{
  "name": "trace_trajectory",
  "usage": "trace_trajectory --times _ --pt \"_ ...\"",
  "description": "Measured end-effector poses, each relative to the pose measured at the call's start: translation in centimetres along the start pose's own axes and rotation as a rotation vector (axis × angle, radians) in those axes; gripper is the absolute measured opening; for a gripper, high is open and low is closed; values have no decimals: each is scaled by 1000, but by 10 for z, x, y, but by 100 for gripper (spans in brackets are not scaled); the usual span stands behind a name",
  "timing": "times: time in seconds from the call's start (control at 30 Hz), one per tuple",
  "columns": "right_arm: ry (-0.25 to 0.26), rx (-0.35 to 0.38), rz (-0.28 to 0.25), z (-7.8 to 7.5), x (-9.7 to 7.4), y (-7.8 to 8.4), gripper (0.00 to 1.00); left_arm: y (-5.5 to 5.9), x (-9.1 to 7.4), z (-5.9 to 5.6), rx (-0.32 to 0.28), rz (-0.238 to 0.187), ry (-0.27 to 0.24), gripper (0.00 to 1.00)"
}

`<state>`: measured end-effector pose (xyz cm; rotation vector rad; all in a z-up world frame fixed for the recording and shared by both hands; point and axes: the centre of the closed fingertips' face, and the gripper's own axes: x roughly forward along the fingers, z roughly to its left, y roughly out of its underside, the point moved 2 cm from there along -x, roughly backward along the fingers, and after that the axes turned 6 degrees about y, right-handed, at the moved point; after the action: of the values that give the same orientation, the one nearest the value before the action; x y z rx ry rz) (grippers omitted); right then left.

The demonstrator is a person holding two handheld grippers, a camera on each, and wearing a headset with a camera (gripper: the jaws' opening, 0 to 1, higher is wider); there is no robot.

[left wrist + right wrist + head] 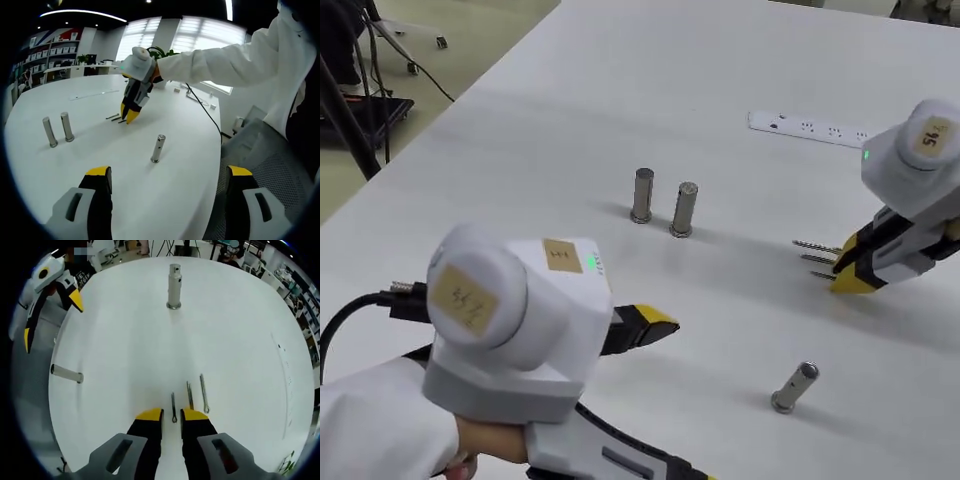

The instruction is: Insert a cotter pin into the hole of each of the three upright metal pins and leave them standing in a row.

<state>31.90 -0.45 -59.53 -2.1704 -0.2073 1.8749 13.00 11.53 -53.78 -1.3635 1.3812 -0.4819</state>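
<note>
White bench [520, 150], big and mostly bare; shelves and windows behind it in the left gripper view. Two standing pins [642, 195] sit side by side near the bench middle, close but apart. Fallen pin [794, 387] lies on its side, well apart from them and nearer the person. Three cotters [190, 395] lie flat, roughly parallel, just beside each other, right in front of the right claw [172, 416]. Power strip [810, 128] on the far side, not involved.

Right claw: jaws a narrow gap apart, tips down near the bench, straddling the near end of the nearest cotter [173, 407]. Not closed on it, nothing held. Left claw [169, 172]: jaws wide apart, empty, hovering over the bench and pointed toward the fallen pin.

Step, my read: pick-up of the first cotter. All three cotters are on the bench, so no insertion is done and the task is at its start. One pin also needs standing up.

Next move calls for closing the right claw on that cotter without skidding it along the bench. It is thin wire lying flat, so it will likely slip. The neighbour cotter is close to one jaw, so there is a risk of nudging it or grabbing two. Then carry the cotter to a standing pin and line it up with the hole, which is too small to make out here. The left claw should probably steady that pin, since it looks easy to tip. Fallen pin wants righting in line with the other two.
</note>
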Motion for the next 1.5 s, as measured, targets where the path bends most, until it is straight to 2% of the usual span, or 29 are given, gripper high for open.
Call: trace_trajectory --times 0.23,0.37,0.5,0.57,0.7,0.73,0.87,1.07,1.2,1.33,1.5 --pt "-3 -15 43 -2 1 -2 8 -3 1 2 9 2 1 93" --pt "-6 -15 52 -2 2 -3 8 -6 1 3 12 -5 0 93" --pt "-5 -14 56 -2 2 -3 6 -6 1 5 8 6 -8 93" --pt "-6 -42 53 -1 2 -5 5 -7 0 6 5 1 -11 93" --pt "11 -55 58 0 3 -8 0 -9 -1 7 4 -3 -15 92" --pt "37 -66 66 -2 4 -8 0 -9 -1 7 5 -3 -17 92" --pt "36 -72 88 -1 5 -7 0 -10 0 7 5 -5 -17 92" --pt "40 -6 74 -1 5 -7 0 -10 1 4 4 -4 -12 91" --pt "29 -49 81 1 5 -9 0 -13 0 3 3 -17 -23 91" --pt "24 -46 80 2 4 -8 0 -15 -2 1 10 -23 -28 91" --pt "40 -34 48 0 -11 -13 0 -16 -4 2 26 -16 -50 91"
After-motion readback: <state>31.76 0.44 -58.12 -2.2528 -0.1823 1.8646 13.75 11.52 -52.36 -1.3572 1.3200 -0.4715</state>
